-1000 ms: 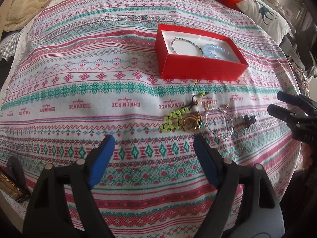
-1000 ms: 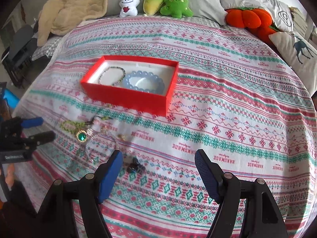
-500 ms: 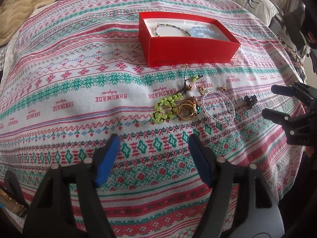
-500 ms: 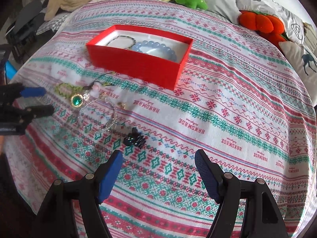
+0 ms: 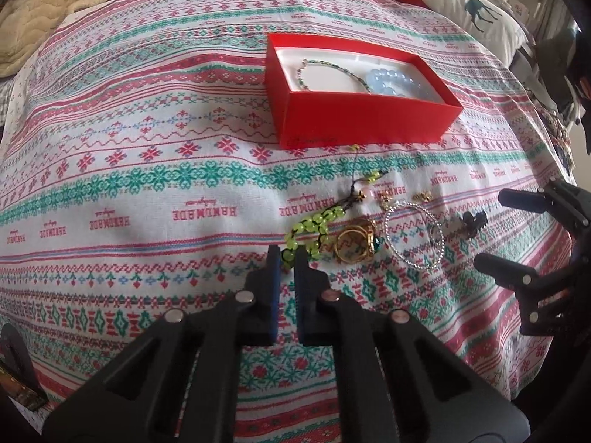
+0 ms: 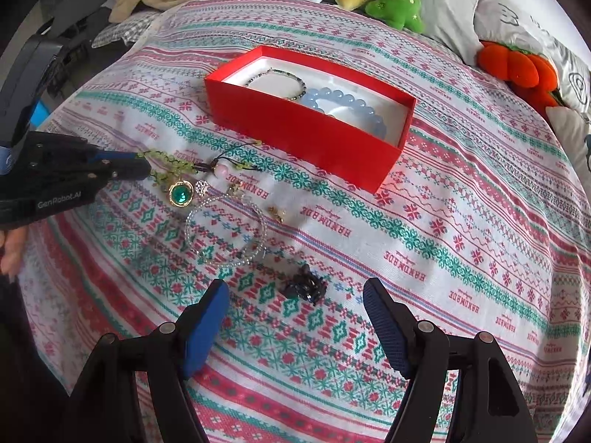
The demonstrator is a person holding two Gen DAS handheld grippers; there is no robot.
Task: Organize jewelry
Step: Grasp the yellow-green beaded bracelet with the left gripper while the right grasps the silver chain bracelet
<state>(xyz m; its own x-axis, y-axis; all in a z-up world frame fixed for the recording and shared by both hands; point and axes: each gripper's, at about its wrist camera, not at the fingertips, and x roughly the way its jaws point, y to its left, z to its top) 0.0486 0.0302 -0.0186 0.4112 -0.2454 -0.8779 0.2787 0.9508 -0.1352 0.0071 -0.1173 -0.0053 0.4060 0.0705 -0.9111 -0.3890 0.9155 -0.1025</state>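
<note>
Left gripper [image 5: 287, 258] clenched on near end of green bead bracelet [image 5: 314, 227], bracelet lying on patterned cloth [image 5: 147, 184] beside gold pendant with green stone [image 6: 181, 193]. Right gripper [image 6: 295, 310] spread wide, holding nothing, hovering over black hair clip [image 6: 306, 288]. Clear bead bracelet [image 6: 225, 236] between. Red box [image 6: 306, 136] behind holds thin bead bracelet [image 6: 280, 77] and blue bead bracelet [image 6: 343, 101].

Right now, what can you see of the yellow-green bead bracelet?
The yellow-green bead bracelet is translucent beads on dark cord with a knotted tail, lying bunched on the patterned cloth in front of the red box. The left gripper is pinched on its near end; it lies against the gold pendant.
</note>
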